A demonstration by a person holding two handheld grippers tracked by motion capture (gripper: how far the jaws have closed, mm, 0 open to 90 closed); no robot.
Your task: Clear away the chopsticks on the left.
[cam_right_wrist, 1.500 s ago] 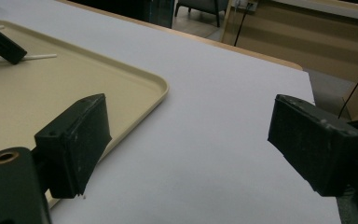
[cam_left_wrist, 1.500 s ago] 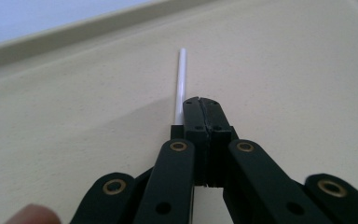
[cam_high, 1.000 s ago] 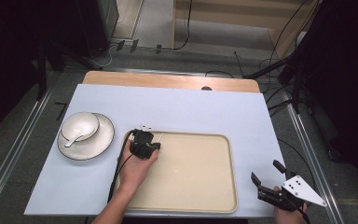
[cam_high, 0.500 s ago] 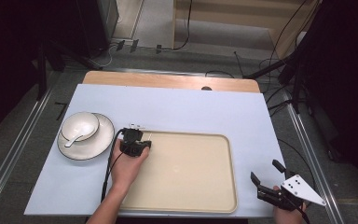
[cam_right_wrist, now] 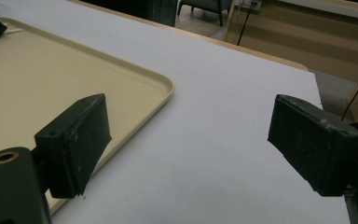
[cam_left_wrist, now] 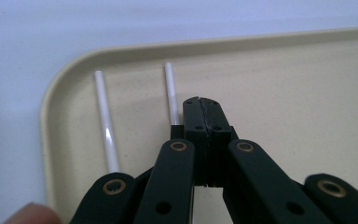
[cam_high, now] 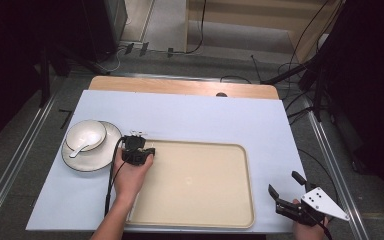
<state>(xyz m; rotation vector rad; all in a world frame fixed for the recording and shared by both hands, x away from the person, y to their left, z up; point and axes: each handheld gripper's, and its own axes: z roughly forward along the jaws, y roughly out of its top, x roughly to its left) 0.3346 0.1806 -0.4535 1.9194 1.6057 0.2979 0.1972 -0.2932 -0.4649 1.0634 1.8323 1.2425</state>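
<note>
Over the near-left corner of the beige tray (cam_high: 195, 182), my left hand-held gripper (cam_left_wrist: 199, 108) sits low with its jaws pressed flat together, nothing between them as far as I can see. Two thin white chopsticks lie on the tray floor just ahead of it: one (cam_left_wrist: 106, 119) runs close along the tray's curved corner rim, the other (cam_left_wrist: 170, 93) lies roughly parallel, and its near end passes behind my closed jaw tips, so I cannot tell whether it touches them. From the high view, this gripper (cam_high: 137, 150) sits at the tray's far-left corner, my hand (cam_high: 130, 175) wrapped behind it, its cable trailing back along my forearm.

Just left of the tray, on the pale blue bench (cam_high: 205, 117), stands a white plate (cam_high: 100, 160) carrying a white bowl (cam_high: 87, 132) with a white spoon (cam_high: 80, 148) resting in it.

My right hand-held gripper (cam_high: 287, 190) hovers off the tray's near-right corner, well apart from the chopsticks. Its jaws (cam_right_wrist: 191, 149) stand wide open around nothing, with bare bench showing between them and the tray's rim (cam_right_wrist: 165, 93) beside the left jaw.
</note>
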